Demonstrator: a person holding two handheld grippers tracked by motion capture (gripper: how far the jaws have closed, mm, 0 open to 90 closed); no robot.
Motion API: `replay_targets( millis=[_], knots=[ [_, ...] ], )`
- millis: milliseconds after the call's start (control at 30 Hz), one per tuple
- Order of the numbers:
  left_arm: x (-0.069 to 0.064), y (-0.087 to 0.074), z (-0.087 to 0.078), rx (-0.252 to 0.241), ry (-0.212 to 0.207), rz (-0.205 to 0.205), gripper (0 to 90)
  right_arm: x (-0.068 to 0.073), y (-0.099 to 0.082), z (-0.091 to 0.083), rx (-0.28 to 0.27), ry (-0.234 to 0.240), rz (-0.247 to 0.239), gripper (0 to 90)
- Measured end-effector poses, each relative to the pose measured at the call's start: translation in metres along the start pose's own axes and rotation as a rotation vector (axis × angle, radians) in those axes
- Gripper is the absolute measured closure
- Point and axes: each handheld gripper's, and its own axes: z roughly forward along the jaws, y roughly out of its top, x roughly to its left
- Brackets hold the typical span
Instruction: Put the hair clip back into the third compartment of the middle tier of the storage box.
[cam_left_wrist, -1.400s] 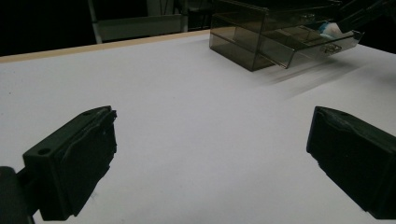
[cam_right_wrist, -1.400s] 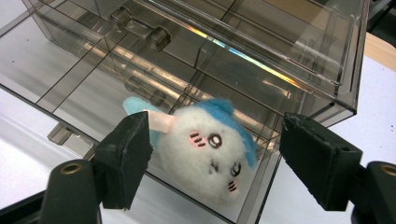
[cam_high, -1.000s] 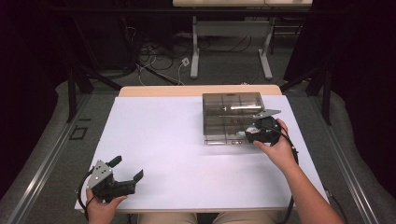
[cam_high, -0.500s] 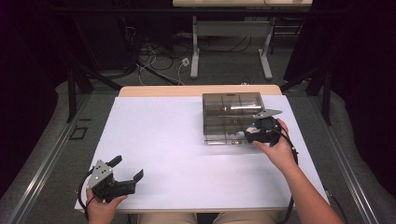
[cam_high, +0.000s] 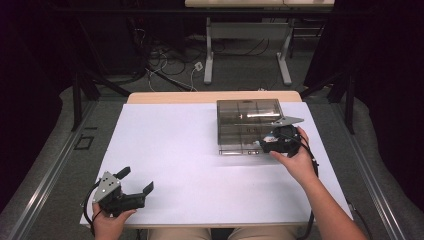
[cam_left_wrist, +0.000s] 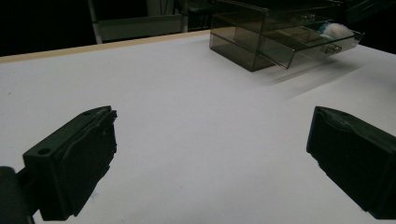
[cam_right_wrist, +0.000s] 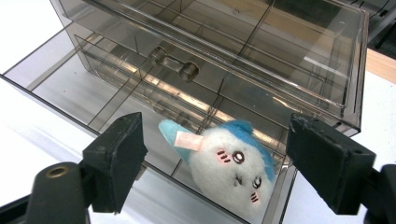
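The small plush toy (cam_right_wrist: 229, 161), white with a blue hood and ear, lay in the pulled-out lower drawer (cam_right_wrist: 70, 88) of the smoke-tinted clear drawer box (cam_high: 248, 120), close against the drawer's front corner and leaning on a divider. The right gripper (cam_right_wrist: 212, 163) stood over it with its jaws just having spread apart, the pads clear of the plush on both sides, so the toy was released. The likely trouble was a jaw snagging the fuzzy fabric as it withdrew and dragging the toy over the rim, or the toy sitting too high and jamming under the upper drawer (cam_right_wrist: 187, 70) when pushed shut. The left gripper (cam_high: 131, 189) rested wide open and empty on the white table (cam_high: 175, 150), well apart.
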Motion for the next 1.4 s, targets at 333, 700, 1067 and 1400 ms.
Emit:
replay_targets(
  millis=[333, 700, 1067, 1400],
  knots=[
    [0.0, 0.0, 0.0, -0.001, 0.0, 0.001, 1.6, 0.007, 0.003, -0.008, -0.024, 0.008, 0.003, 19.0],
    [0.0, 0.0, 0.0, -0.003, 0.001, 0.002, 1.6, 0.016, 0.009, -0.024, -0.067, 0.03, 0.016, 18.3],
    [0.0, 0.002, 0.004, -0.008, -0.006, -0.006, 1.6, 0.025, 0.009, -0.035, -0.101, 0.058, 0.023, 17.4],
    [-0.001, 0.001, 0.005, 0.0, -0.005, 0.001, 1.6, 0.036, 0.002, -0.051, -0.144, 0.081, 0.034, 15.9]
  ],
)
